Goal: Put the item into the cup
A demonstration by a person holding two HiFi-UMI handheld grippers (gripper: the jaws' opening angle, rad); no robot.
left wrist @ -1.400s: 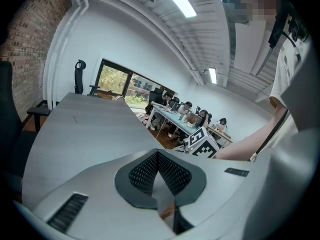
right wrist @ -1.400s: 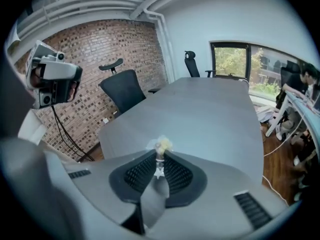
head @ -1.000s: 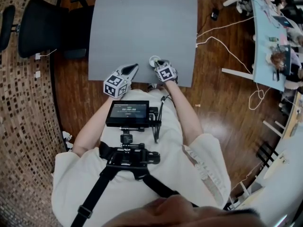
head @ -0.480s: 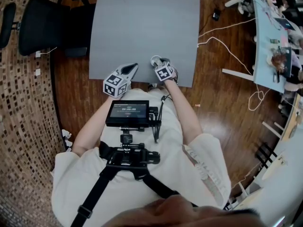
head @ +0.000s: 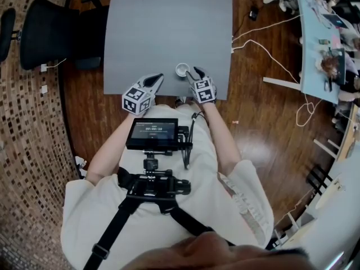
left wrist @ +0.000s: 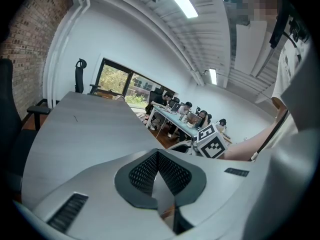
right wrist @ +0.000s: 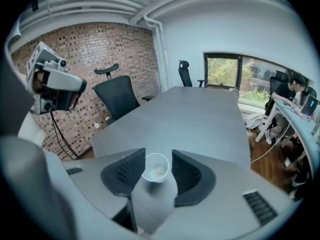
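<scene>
Down inside the small white round cup [right wrist: 155,168] lies one pale little thing [right wrist: 158,172] (too blurry to say what it is). It is the only thing in the cup, and this is the only cup. The cup stands upright. Under it is one flat grey table [head: 169,27], and the table's near edge runs close to the cup.

Two grippers show, one in each hand. The right gripper [right wrist: 158,154] hangs just above the cup and a bit to its right. It is tipped steeply down, so it looks into the cup's mouth. Its two dark jaws have just been opening and now stand wide apart. The cup shows in the gap between them, lower down, but the pads do not touch it, so this gripper holds nothing.

The left gripper [left wrist: 157,154] sits off to the left of the cup, a little apart from it, and tilts down less. Its jaws are pressed together at the tips, with nothing in them.

Both bare forearms [head: 216,128] reach out from the person's body toward the cup.
</scene>
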